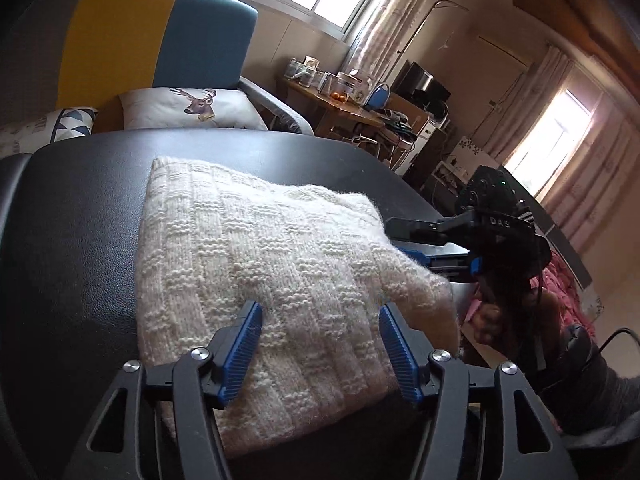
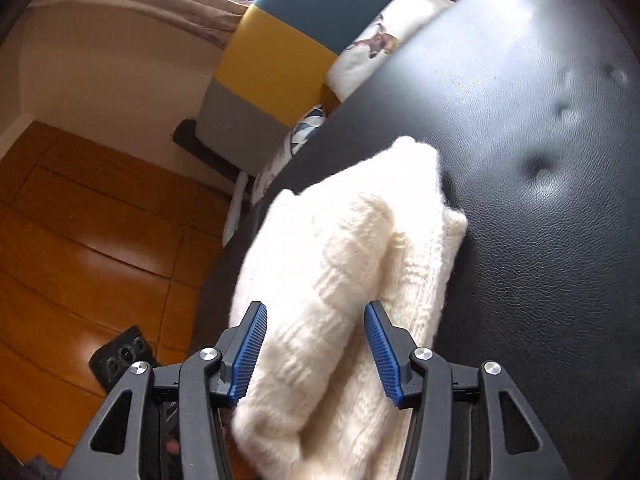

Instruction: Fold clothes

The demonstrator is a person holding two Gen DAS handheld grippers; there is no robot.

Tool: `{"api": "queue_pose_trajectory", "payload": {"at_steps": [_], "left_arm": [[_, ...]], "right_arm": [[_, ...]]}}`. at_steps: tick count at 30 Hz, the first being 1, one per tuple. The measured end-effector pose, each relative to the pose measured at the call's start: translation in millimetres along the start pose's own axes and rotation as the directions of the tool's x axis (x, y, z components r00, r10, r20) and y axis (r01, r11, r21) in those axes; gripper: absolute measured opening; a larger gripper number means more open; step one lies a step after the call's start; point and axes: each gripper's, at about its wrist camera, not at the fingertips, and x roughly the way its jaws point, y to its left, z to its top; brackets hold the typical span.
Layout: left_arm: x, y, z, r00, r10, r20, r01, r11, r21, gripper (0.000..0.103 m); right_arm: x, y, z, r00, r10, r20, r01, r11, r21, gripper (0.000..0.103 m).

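Straddling the folded cream sweater [image 1: 256, 272] on the black desk [image 1: 80, 240], left tool [image 1: 320, 322] sat spread wide at its near edge, right tool [image 2: 316, 320] likewise unclamped over the side fold, probably squaring the stack.

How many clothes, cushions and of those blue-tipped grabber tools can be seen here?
Clothes: 1, the cream knitted sweater.
Cushions: 2, the deer cushion and the triangle-patterned cushion.
Grabber tools: 2, the left gripper and the right gripper.
Total: 5
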Motion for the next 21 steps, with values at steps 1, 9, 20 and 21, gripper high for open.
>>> {"api": "queue_pose_trajectory", "payload": {"at_steps": [1,9,20,21], "left_arm": [[1,0,-2,1.0,-0.002,0.0,0.002,1.0,0.003,0.066],[-6,-4,-4,0.998,-0.06,0.019,0.06,0.998,0.006,0.068],[29,-37,-31,0.982,-0.034,-0.187,0.076,0.973,0.219,0.079],[25,-40,-32,0.979,-0.054,-0.195,0.097,0.971,0.22,0.079]], "right_arm": [[4,-1,4,1.0,-0.005,-0.006,0.005,1.0,0.005,0.052],[21,40,2,0.977,-0.213,0.016,0.211,0.954,-0.21,0.023],[33,11,6,0.804,-0.593,0.032,0.553,0.729,-0.404,0.013],[23,3,3,0.839,-0.542,0.046,0.521,0.778,-0.351,0.013]]}}
